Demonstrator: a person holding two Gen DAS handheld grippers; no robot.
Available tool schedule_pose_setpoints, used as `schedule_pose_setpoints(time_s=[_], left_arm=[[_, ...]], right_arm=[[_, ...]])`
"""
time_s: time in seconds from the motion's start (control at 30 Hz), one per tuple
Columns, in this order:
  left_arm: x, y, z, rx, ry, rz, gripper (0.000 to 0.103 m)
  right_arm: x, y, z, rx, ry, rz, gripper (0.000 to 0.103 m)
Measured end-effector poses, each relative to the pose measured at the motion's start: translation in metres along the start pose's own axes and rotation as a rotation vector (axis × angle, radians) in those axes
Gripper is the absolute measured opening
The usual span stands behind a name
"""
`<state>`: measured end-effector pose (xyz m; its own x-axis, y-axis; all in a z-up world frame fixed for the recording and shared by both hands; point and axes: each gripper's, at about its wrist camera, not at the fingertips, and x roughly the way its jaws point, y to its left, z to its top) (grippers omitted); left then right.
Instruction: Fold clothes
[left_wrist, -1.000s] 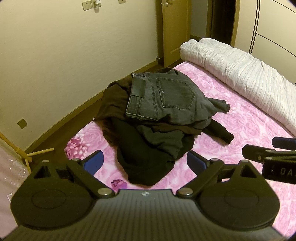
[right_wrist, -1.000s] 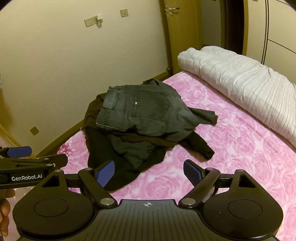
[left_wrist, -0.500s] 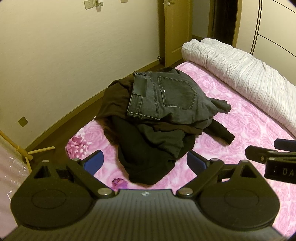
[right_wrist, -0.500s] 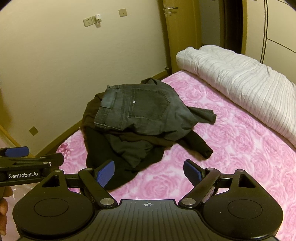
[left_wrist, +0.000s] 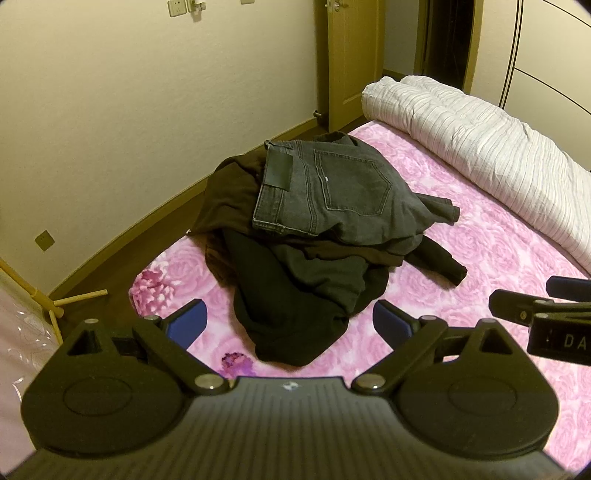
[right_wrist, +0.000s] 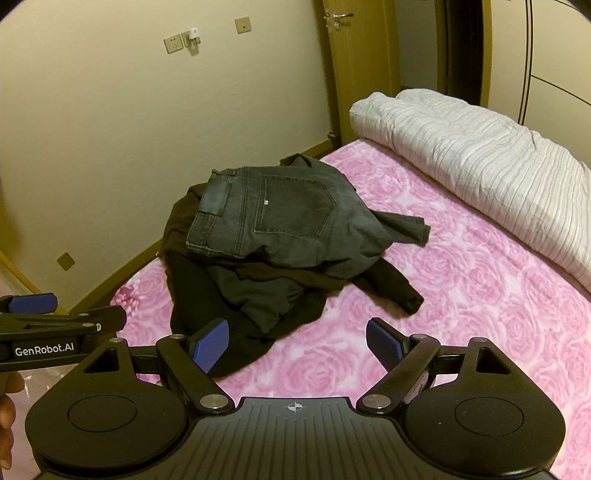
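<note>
A heap of dark clothes (left_wrist: 306, 266) (right_wrist: 266, 280) lies on the pink rose-patterned bed (left_wrist: 480, 258) (right_wrist: 480, 288). Grey jeans (left_wrist: 332, 192) (right_wrist: 273, 218) lie on top with a back pocket facing up; brown and black garments are crumpled beneath them. My left gripper (left_wrist: 290, 323) hangs open just short of the heap's near edge, nothing between its blue pads. My right gripper (right_wrist: 295, 345) is open too, above the sheet at the heap's near right corner. Each gripper shows at the side of the other's view.
A rolled white striped duvet (left_wrist: 480, 147) (right_wrist: 480, 158) lies along the bed's far right side. The cream wall (left_wrist: 129, 129) and brown floor strip (left_wrist: 110, 273) run left of the bed. A wooden door (left_wrist: 351, 55) stands behind. A wooden stand's foot (left_wrist: 66, 301) sits at the lower left.
Both views have drifted slightly: the heap sits a little lower in the left wrist view and a little further left in the right wrist view. Both grippers remain open.
</note>
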<state>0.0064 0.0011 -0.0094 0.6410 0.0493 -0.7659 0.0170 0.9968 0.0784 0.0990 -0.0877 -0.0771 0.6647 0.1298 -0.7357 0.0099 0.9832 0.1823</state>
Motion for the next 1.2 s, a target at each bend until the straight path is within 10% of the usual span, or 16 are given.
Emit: schedule_pose_setpoints(time_s=[0.93, 1.2], left_arm=[[0.006, -0.013, -0.011, 0.042, 0.033, 0.046, 0.095], [0.075, 0.013, 0.032, 0.135, 0.033, -0.007, 0.095]], right_arm=[[0.012, -0.027, -0.013, 0.003, 0.049, 0.006, 0.085], [0.053, -0.046, 0.010, -0.017, 0.039, -0.060, 0.085]])
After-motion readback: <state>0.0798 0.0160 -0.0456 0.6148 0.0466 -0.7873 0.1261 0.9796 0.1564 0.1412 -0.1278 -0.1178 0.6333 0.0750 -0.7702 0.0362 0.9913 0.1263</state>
